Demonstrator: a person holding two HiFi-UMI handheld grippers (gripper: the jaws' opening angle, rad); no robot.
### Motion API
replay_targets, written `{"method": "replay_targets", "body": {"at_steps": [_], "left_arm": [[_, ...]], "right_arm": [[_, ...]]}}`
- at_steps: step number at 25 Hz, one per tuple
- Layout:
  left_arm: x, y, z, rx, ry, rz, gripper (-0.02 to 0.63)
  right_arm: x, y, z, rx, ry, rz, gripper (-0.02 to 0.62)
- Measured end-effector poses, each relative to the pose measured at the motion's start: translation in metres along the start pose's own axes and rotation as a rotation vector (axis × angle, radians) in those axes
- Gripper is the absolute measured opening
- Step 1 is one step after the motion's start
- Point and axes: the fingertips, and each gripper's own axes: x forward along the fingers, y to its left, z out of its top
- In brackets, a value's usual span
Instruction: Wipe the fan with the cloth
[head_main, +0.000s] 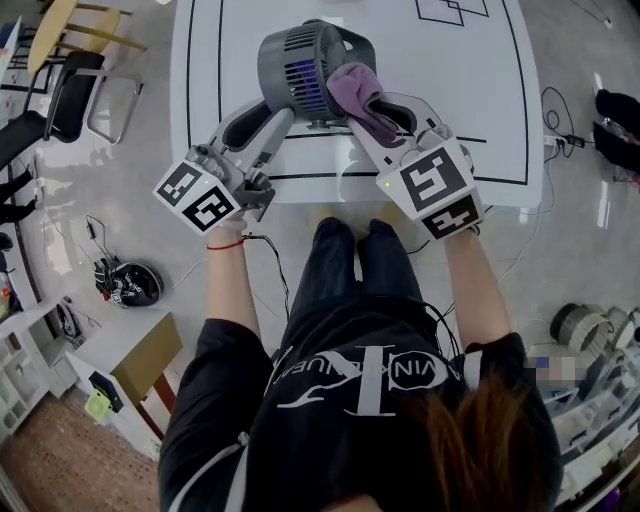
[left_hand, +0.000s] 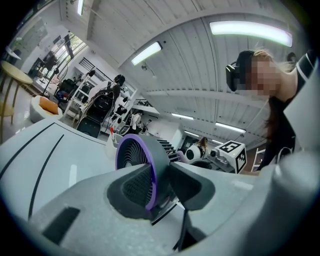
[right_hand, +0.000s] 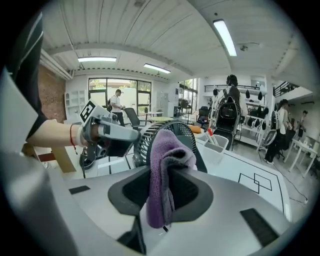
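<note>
**Fan held at the left, cloth against it at the right**

The grey fan (head_main: 305, 65) stands on the white surface (head_main: 460, 100), close to the near edge and about midway along it. A purple ring runs around its front grille.

The left gripper (head_main: 272, 118) reaches in level from the near left. Its jaws are partly apart and clamped on the fan's rim. In the left gripper view one pad lies against the front grille and the other against the grey housing behind the purple ring.

The right gripper (head_main: 388, 112) comes in from the near right, angled downward. Its jaws are nearly together, pinching a folded purple cloth (head_main: 358, 92). The cloth stands up between the pads, with a short tail hanging below them. Its bunched upper end lies against the right side of the fan, by the grille.

Black lines are drawn on the surface, among them a pair of overlapping squares at the far right.
</note>
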Motion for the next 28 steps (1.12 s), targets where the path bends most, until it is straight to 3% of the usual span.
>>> {"method": "replay_targets", "body": {"at_steps": [22,28], "left_arm": [[0.007,-0.008,0.003,0.035,0.039,-0.013,0.115],[0.010,-0.009,0.003,0.023,0.027,-0.016,0.112]], "right_arm": [[-0.017,-0.012,0.056,0.122,-0.155,0.008,0.097],[-0.018,-0.021,0.065,0.232,-0.219,0.039,0.097]]}}
